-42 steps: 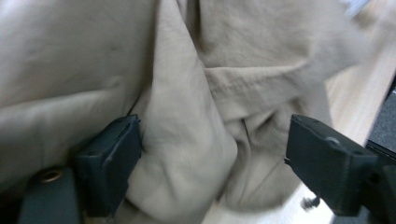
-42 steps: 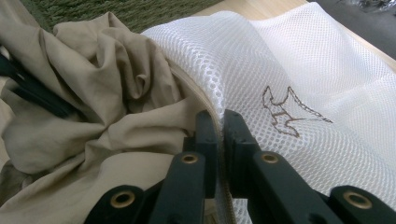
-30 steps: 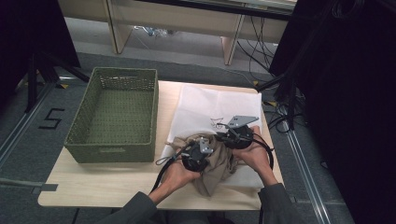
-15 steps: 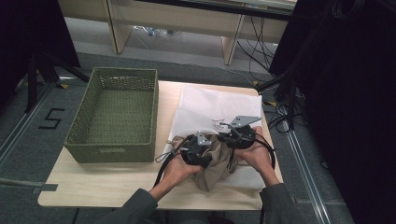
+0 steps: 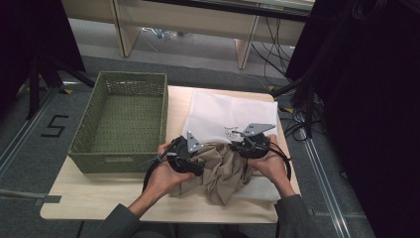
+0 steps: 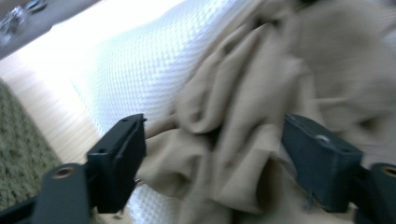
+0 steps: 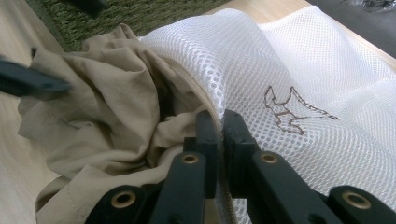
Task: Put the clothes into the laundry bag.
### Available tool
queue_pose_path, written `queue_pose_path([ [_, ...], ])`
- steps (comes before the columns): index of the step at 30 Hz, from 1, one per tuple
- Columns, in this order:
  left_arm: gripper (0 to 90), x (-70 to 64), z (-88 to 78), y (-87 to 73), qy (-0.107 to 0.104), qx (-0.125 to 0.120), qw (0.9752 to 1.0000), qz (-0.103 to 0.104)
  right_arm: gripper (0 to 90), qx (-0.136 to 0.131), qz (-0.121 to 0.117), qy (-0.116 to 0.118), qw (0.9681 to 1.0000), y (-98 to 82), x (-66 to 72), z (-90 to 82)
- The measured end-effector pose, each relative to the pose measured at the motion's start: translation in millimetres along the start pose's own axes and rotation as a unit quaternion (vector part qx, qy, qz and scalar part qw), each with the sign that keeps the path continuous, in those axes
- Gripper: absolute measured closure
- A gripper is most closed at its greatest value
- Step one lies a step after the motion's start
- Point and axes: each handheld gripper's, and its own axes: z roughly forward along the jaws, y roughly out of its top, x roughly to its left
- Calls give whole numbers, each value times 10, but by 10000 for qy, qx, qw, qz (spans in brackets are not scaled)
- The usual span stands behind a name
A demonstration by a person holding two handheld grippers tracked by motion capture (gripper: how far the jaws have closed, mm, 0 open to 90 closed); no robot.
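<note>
Stuffing is half done: right claw [image 7: 217,135] pinches the mesh bag [image 7: 299,70] rim; left claw [image 6: 215,163], just opened wide, straddles loose tan cloth [image 6: 243,116].

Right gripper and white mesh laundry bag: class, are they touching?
Touching. The right gripper view shows the right gripper with fingers shut on the white mesh laundry bag at its rim.
</note>
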Motion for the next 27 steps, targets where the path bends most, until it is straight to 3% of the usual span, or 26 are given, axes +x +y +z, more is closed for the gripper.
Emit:
queue_pose_path([
  [1, 238, -2, 70, -17, -207, 130, 9997, -78, 871, -18, 18, 2, 10000, 0, -4, -1],
  [2, 258, -19, 149, -44, -482, 191, 9982, -291, 871, -24, 0, 14, 10000, 0, -12, 0],
  [3, 317, -51, 196, -62, -622, 222, 9973, -325, 871, -7, 20, 14, 10000, -5, -10, 1],
  [4, 376, -90, 224, -72, -687, 260, 9969, -271, 871, 7, 10, 20, 10000, -8, -8, 0],
  [6, 414, -202, 287, -77, -1029, 382, 9939, -102, 871, 10, 18, 18, 10000, -10, -10, -5],
  [8, 494, -293, 337, -63, -1083, 394, 9933, 71, 871, -7, 18, 20, 10000, -9, -14, 1],
  [9, 611, -335, 369, -43, -1080, 363, 9933, 170, 871, 8, -20, 26, 10000, -8, -10, 6],
  [11, 748, -382, 445, 15, -1010, 285, 9944, 130, 872, 33, -29, 36, 10000, -2, 13, 9],
  [14, 835, -373, 540, 127, -748, 117, 9971, 3, 872, 12, -56, 27, 10000, 7, 19, 2],
  [18, 856, -233, 605, 278, -453, -145, 9977, -476, 872, -37, -25, 53, 10000, 21, 10, -35],
  [20, 856, -168, 654, 308, -352, -148, 9975, -589, 873, -58, -32, 40, 10000, 29, 8, -55],
  [22, 835, -138, 695, 282, -484, -115, 9957, -782, 873, -61, -54, 50, 10000, 32, 8, -61],
  [24, 768, -151, 672, 243, -655, -95, 9947, -793, 873, -26, -5, 45, 10000, 21, 5, -52],
  [27, 576, -190, 557, 185, -843, -99, 9930, -822, 873, 12, 34, 47, 10000, -12, -11, -33],
])
